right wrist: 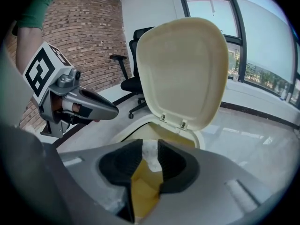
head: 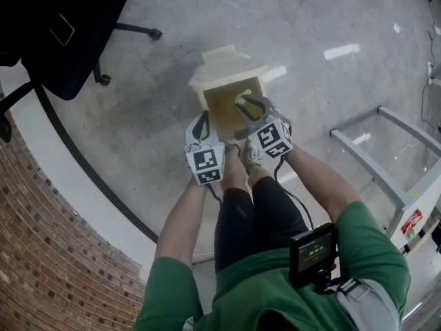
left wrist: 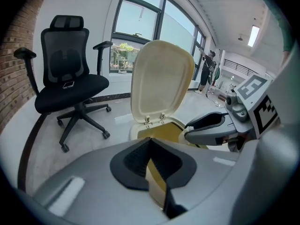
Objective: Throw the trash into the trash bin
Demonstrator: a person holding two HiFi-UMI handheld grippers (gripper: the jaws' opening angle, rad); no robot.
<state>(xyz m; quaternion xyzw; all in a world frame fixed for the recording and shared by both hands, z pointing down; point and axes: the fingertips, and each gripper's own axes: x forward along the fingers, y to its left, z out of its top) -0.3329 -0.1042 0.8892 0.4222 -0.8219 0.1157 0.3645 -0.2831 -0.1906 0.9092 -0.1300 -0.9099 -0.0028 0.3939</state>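
A cream trash bin (head: 222,74) stands on the floor with its lid (right wrist: 180,69) flipped up and its yellowish inside (head: 227,112) showing. My right gripper (right wrist: 150,148) hangs over the bin's mouth, shut on a small white crumpled piece of trash (right wrist: 151,156); in the head view that trash (head: 242,101) shows at the right gripper's (head: 248,105) tips. My left gripper (head: 202,121) hovers beside it over the bin's near left rim. In its own view the left gripper (left wrist: 150,140) has its jaw tips together with nothing between them.
A black office chair (head: 65,29) stands at the far left, near a brick wall (head: 62,274). A white metal frame (head: 386,167) is at the right. The person's legs and shoes (head: 241,157) are just behind the bin.
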